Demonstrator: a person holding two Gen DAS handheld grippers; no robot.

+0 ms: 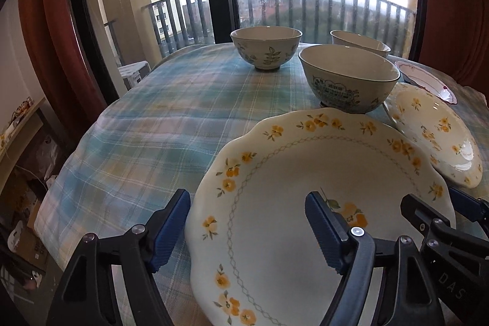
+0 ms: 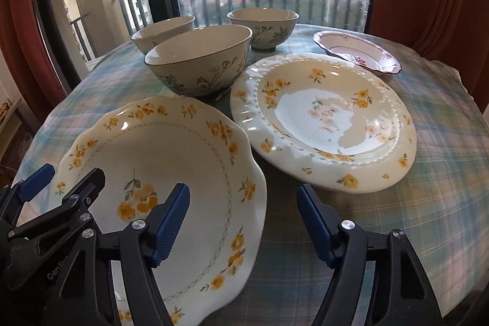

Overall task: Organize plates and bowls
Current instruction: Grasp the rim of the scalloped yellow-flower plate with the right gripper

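Two views show one checked table from opposite sides of the scalloped plate. Only the right wrist view shows the whole ribbed plate and the red-trimmed dish. Left gripper and right gripper each straddle a rim of the scalloped plate, fingers released. Three bowls stand behind. Letters "DAS" and "GenR" appear on the grippers.

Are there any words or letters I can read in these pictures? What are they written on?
"DAS": on the black arm of the right gripper, at the edge of the left wrist view; more may be cut off.
"GenR": on the black body of the left gripper, in the right wrist view; the rest is hidden.
Green print on the nearest cream ceramic bowl: too small and blurred to read.
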